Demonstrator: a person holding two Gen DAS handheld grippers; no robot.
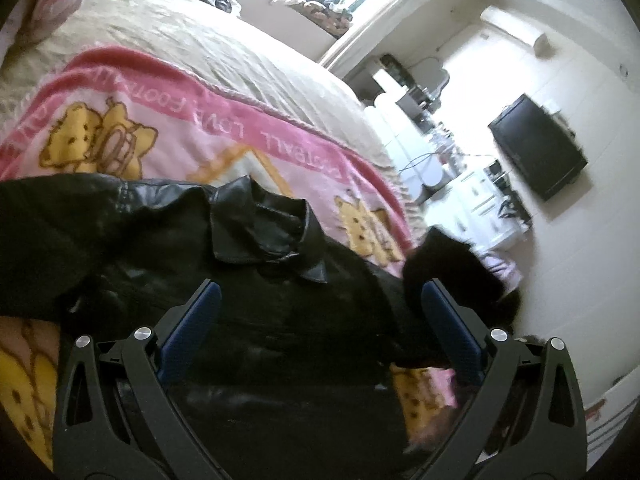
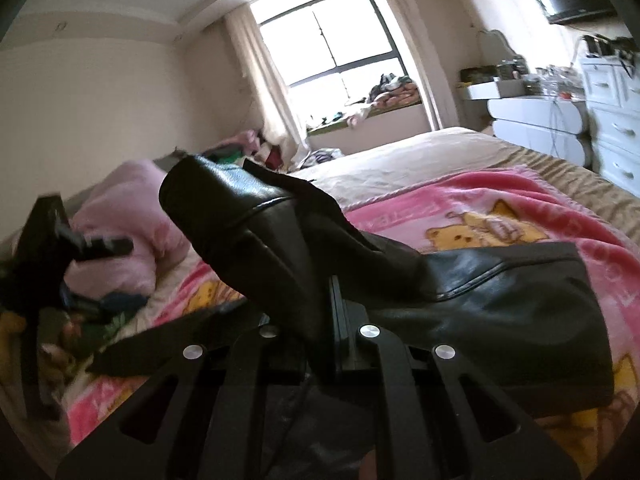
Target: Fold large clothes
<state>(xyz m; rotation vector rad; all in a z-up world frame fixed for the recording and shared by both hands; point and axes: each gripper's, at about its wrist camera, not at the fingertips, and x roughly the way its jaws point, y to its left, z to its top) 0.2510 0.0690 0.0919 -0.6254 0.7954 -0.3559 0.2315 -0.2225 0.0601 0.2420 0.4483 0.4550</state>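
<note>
A black leather jacket (image 1: 248, 304) lies spread on the pink cartoon blanket (image 1: 180, 132) on the bed, collar (image 1: 272, 228) facing away. My left gripper (image 1: 320, 300) hovers open just above the jacket's body, blue pads wide apart and empty. My right gripper (image 2: 316, 308) is shut on a fold of the jacket (image 2: 280, 240) and holds it lifted off the blanket (image 2: 480, 208); a stiff cuff or hem stands up above the jaws. The left gripper (image 2: 60, 248) shows blurred at the far left of the right wrist view.
The beige bedspread (image 1: 200, 40) continues beyond the blanket. A pink pillow (image 2: 132, 216) and loose clothes lie at the bed's left. White drawers (image 2: 608, 120) and a wall TV (image 1: 540, 148) stand past the bed's edge; a window seat (image 2: 380, 112) holds clutter.
</note>
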